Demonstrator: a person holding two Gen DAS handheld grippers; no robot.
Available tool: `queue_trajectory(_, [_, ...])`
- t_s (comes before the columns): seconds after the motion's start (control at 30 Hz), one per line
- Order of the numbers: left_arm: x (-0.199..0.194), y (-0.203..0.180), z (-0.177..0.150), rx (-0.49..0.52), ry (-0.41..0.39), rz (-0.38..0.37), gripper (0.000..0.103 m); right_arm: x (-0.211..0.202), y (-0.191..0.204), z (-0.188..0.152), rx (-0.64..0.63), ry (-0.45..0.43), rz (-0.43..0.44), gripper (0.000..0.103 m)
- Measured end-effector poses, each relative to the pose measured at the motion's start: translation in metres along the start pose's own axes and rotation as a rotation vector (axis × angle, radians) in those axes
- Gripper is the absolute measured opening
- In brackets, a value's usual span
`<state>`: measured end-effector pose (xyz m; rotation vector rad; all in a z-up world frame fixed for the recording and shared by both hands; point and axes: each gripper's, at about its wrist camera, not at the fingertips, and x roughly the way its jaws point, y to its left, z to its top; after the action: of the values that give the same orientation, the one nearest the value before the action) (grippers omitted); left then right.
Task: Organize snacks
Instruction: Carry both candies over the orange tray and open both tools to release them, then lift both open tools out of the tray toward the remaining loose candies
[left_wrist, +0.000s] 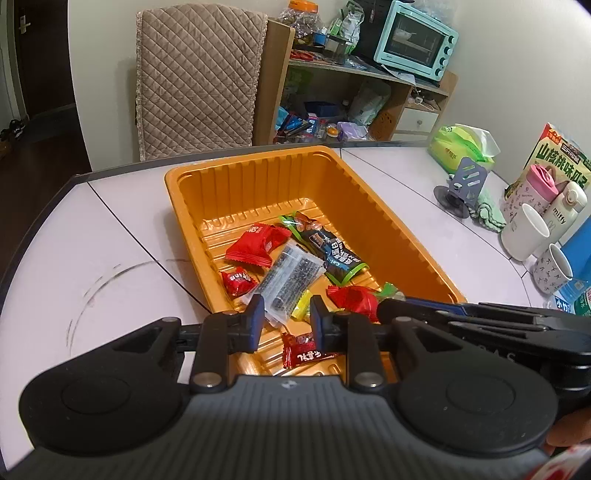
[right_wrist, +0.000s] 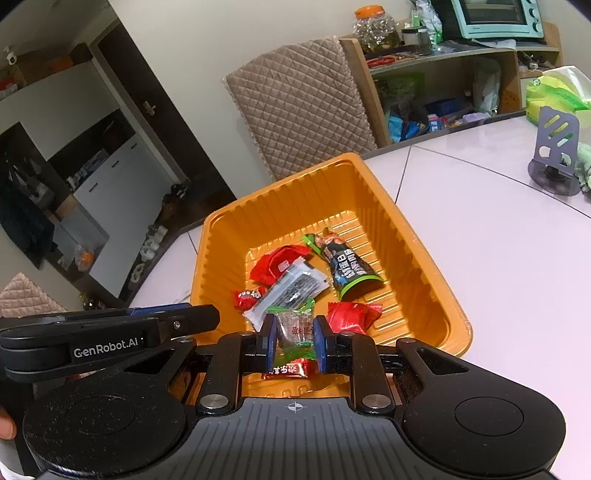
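My right hand-held gripper (right_wrist: 294, 341) is closed on a small clear candy (right_wrist: 295, 329) with green twisted ends; both blue pads (right_wrist: 320, 341) press against its sides, and it hangs just over the near end of the orange tray (right_wrist: 424, 273). My left hand-held gripper (left_wrist: 287, 321) sits beside it, over the same near end of the tray, its fingers parted a little with nothing between them. Through that gap I see a small red candy (left_wrist: 301, 350) lying on the tray floor below, not touched by the pads.

The rest of the snacks lie loose in the tray: a long clear packet of dark seeds (left_wrist: 291, 277) across the middle, a large red packet (left_wrist: 256, 245) behind it, a small red candy (left_wrist: 238, 282) to its left, a black packet with green ends (left_wrist: 328, 249) toward the right wall, and a crumpled red wrapper (left_wrist: 352, 298) near the right front. A yellow-green wrapper (left_wrist: 302, 308) peeks out just behind my left gripper's fingers.

The tray rests on the pale surface (left_wrist: 122, 258). Well apart to the right stand a white cup (left_wrist: 524, 232), a pink bottle (left_wrist: 532, 190) and a green snack bag (left_wrist: 554, 162).
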<state>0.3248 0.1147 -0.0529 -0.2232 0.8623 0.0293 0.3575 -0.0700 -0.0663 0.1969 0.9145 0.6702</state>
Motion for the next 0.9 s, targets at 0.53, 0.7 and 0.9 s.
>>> queue_trajectory(0.53, [-0.0033,0.004,-0.001,-0.013,0.002,0.002,0.023,0.0083,0.0081,-0.0023,-0.03,0.016,0.002,0.021])
queue_trajectory(0.7, [-0.0042,0.0045,-0.0003,-0.014,0.001,0.001,0.024,0.0092,0.0095,0.0003,-0.023,0.019,-0.007,0.022])
queue_trajectory(0.9, [-0.0091,0.0044,0.001,-0.012,-0.007,0.001,0.029,0.0053,0.0088,0.0005,-0.018,0.009,-0.014,0.024])
